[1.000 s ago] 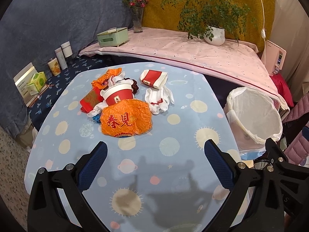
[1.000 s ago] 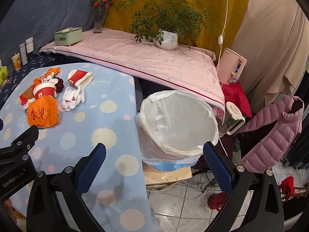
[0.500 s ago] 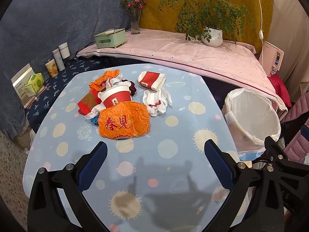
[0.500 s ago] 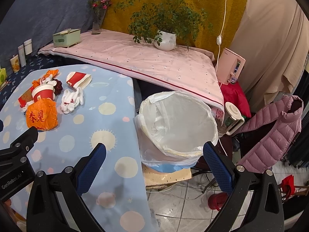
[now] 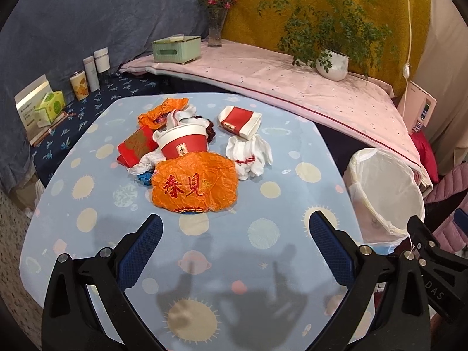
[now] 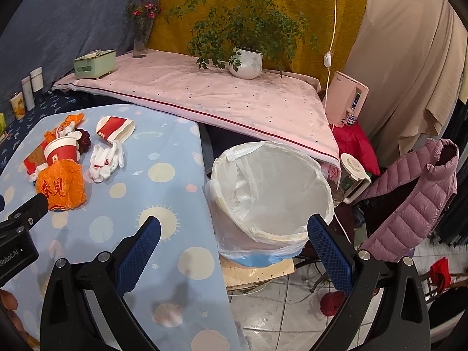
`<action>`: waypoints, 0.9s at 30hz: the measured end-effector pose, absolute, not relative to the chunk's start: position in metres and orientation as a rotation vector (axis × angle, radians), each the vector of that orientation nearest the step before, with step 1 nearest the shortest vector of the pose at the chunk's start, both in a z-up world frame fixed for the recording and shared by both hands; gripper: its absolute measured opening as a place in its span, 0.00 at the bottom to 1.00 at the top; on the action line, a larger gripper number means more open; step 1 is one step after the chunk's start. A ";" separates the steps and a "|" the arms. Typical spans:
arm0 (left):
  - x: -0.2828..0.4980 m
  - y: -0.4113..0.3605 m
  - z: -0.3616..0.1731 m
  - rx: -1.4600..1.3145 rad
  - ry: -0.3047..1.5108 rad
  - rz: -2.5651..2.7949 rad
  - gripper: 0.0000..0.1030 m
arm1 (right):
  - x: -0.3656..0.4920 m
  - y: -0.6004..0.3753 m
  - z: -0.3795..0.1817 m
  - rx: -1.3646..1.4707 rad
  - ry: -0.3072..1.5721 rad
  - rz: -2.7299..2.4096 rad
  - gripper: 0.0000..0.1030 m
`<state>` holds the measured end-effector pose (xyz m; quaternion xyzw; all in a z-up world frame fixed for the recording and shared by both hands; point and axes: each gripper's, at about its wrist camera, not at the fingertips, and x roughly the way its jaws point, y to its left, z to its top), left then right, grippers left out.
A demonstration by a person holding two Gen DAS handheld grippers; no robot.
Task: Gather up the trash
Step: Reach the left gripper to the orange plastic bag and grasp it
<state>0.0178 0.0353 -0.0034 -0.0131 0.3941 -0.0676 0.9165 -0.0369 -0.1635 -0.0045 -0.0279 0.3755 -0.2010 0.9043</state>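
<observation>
Left gripper (image 5: 235, 228): jaws spread wide, nothing between the blue pads, hovering over the near part of the table (image 5: 278, 263). Table wears a light blue cloth printed with suns and planets.

Trash sits in one cluster toward the far left of the table. Nearest piece is a crumpled orange bag (image 5: 194, 188) with red characters. Just behind and touching it, a red paper cup (image 5: 184, 143) with a white rim, roughly upright, tilted a little. Left of the cup, a flat red packet (image 5: 136, 146); white crumpled tissue (image 5: 143, 165) lies between the packet and the orange bag. At the far edge of the cluster, an orange wrapper (image 5: 162, 111). To the right, a second red-and-white cup (image 5: 239, 121) lying on its side, slightly apart from the pile. In front of it, a pair of white gloves (image 5: 250, 155), close beside the orange bag (contact unclear).

Right gripper (image 6: 232, 229): jaws likewise wide apart and empty, held above the table's right edge and the trash bin (image 6: 292, 234). The bin stands on the floor just right of the table, lined with a white plastic bag; inside looks bare.

Behind, a pink-covered ledge carries a potted plant (image 6: 244, 61), a green box (image 6: 93, 64) and a vase of flowers (image 6: 140, 38). A pink quilted jacket (image 6: 409, 201) hangs to the far right.
</observation>
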 end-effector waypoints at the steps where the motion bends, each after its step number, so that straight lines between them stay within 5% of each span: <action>1: 0.021 0.038 -0.006 -0.030 0.819 -0.144 0.93 | -0.034 -0.162 -0.006 -0.058 0.778 -0.414 0.93; 21: 0.124 0.088 -0.088 -0.126 0.972 -0.163 0.93 | 0.056 -0.116 -0.051 0.022 0.797 -0.314 0.93; 27: 0.132 0.107 -0.095 -0.172 0.967 -0.159 0.85 | 0.074 -0.102 -0.055 0.008 0.804 -0.299 0.93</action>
